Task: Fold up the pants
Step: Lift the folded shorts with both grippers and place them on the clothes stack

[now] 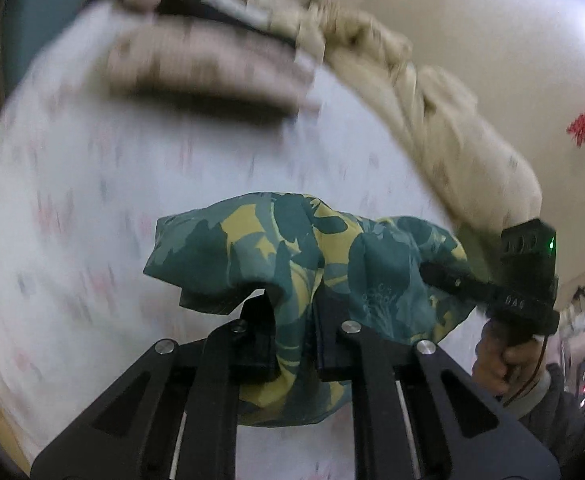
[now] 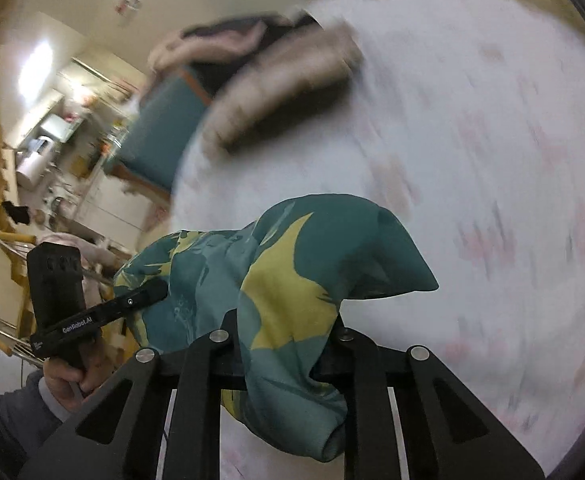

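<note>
Home bedroom, printed bedsheet (image 1: 92,200), beige quilt (image 1: 432,92) bunched against the wall, cluttered kitchen shelves (image 2: 52,148) beyond.

Cream wall (image 1: 472,20); blurred, perhaps patterned bedsheet (image 1: 132,200).

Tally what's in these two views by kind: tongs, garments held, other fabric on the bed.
Tongs: 2, left tongs and right tongs
Green-and-yellow pants: 1, clamped by both
Folded beige pile: 1
Cream bedding roll: 1
Total: 5
</note>
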### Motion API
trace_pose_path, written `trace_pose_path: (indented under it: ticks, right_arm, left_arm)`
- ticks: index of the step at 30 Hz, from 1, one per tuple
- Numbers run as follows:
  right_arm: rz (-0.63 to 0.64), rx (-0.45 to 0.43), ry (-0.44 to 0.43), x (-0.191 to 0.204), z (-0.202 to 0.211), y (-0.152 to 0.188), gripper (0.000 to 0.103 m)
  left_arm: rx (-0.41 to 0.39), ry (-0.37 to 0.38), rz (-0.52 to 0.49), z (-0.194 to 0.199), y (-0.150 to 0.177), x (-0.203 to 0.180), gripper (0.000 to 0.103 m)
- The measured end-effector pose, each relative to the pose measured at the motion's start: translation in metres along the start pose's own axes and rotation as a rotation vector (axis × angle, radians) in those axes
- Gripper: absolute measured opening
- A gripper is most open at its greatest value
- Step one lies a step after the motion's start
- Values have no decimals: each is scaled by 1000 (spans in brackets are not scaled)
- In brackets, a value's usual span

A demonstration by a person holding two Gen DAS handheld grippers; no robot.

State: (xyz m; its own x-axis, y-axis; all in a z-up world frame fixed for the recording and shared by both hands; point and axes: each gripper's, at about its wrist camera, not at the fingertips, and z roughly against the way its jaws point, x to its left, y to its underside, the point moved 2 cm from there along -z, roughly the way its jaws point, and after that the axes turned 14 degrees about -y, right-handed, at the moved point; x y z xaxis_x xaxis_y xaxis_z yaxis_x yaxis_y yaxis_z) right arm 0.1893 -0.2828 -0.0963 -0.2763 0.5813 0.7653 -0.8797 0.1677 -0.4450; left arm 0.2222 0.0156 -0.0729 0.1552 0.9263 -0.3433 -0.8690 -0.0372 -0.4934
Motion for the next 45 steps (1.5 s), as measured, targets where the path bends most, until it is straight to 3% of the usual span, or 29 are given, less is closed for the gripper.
trace_pose_path:
  ticks: [5, 12, 15, 18, 21, 22, 23, 24, 26, 29, 31, 34, 37, 39, 45]
  right_arm:
    - [134, -27, -3, 23, -31, -98, 19]
    - [256, -28, 40, 17, -117, -244, 19]
    - [248, -10, 46, -1, -156, -282, 19]
    - [219, 25, 67, -32, -201, -307, 19]
    - [202, 61, 131, -64, -233, -311, 22]
    - [195, 65, 150, -72, -238, -311, 30]
    - [181, 60, 152, -82, -241, -313, 35]
    - [161, 47, 125, -91, -238, -314, 36]
    - [142, 20, 92, -101, -227, -314, 36]
    - [145, -6, 110, -110, -207, -311, 38]
    - [117, -26, 175, -121, -194, -309, 57]
    - [117, -16, 249, -123, -183, -306, 57]
    - [174, -69, 364, -99, -157, -303, 59]
    - [204, -84, 376, -82, -139, -296, 60]
    - [302, -87, 345, -16, -97, -240, 63]
  left_arm:
    - [-95, -26, -33, 0, -96, 10, 10]
    - [-166, -108, -64, -48, -225, 40, 11]
    - [-167, -155, -68, -76, -263, 58, 11]
    - [-118, -207, -72, -119, -286, 80, 11]
    - [-82, -248, -80, -161, -292, 100, 19]
    - [-78, -266, -79, -172, -290, 106, 23]
    - [-68, -282, -69, -180, -289, 112, 37]
    - [-71, -300, -46, -186, -288, 120, 62]
    - [-97, -323, -6, -186, -284, 134, 81]
    - [-114, -333, -2, -183, -277, 146, 81]
    - [-132, -365, -5, -177, -274, 146, 81]
    - [-166, -407, 8, -160, -267, 142, 81]
    - [-198, -527, -3, -140, -258, 141, 81]
    - [-234, -638, -14, -122, -244, 138, 80]
    - [-290, -589, 36, -64, -196, 108, 80]
